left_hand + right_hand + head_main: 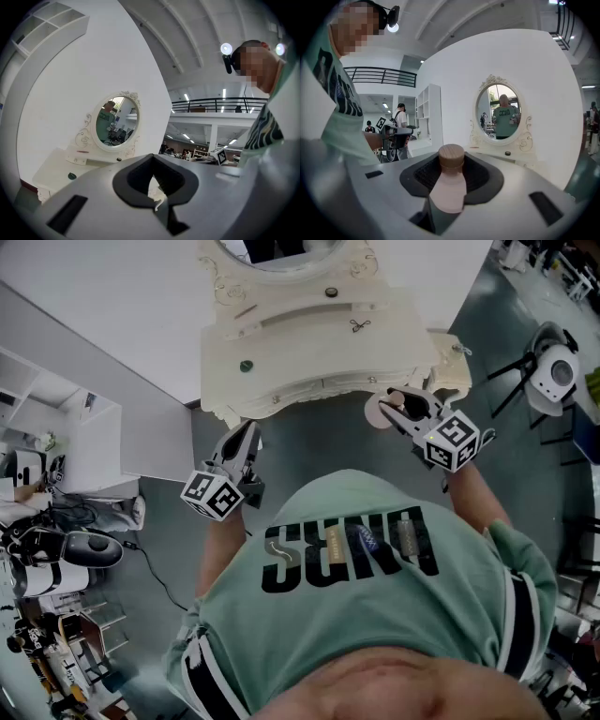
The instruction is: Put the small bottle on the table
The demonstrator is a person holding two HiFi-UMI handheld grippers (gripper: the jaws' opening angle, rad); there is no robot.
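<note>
A small pale pink bottle [449, 187] with a round wooden cap [451, 156] stands upright between the dark pads of my right gripper [451, 176], which is shut on it. In the head view this gripper [398, 409] hovers at the front right corner of the white dressing table [309, 343], with the bottle [378, 412] beside the table's edge, above the floor. My left gripper [242, 442] hangs at the table's front left corner. Its jaws [152, 180] are shut with nothing in them.
The dressing table [520, 157] carries an oval mirror [500, 111] and a few small dark items [246, 365]. A white shelf unit [66, 427] stands at the left, with cables and equipment below it. A white device on a stand [555, 367] is at the right.
</note>
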